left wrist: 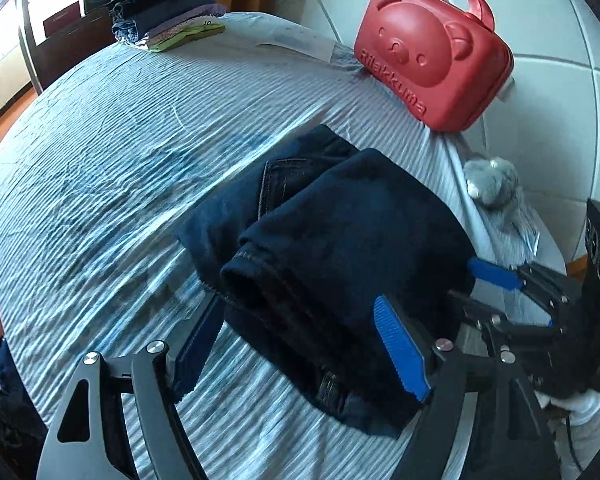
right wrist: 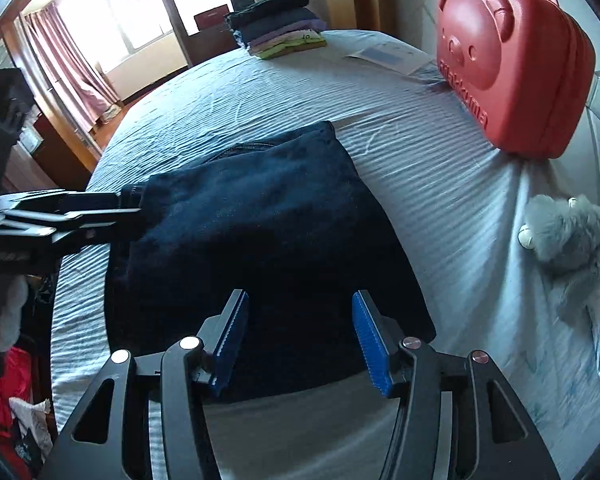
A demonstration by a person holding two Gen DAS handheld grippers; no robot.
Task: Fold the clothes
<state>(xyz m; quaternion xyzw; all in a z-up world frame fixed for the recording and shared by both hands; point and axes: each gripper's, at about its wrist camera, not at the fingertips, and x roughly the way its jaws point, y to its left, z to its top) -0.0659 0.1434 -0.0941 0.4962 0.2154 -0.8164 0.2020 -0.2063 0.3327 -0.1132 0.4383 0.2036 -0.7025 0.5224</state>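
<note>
Left tool (left wrist: 300, 344) stood wide open, folded jeans (left wrist: 332, 248) between its pads w/o being gripped. Right tool (right wrist: 300, 340) stood approx. half open, empty, over jeans' near edge. Jeans lay folded on bed (left wrist: 112, 168), under both tools.

Daylight pours in from the window (right wrist: 140, 20) at the far left, blown out to white glare. The striped bedsheet (left wrist: 100, 160) smears with motion blur in the left wrist view. Both fisheye pictures bend strongly and darken at the corners, and the dark folded jeans (right wrist: 268, 232) lose detail in shadow.
</note>
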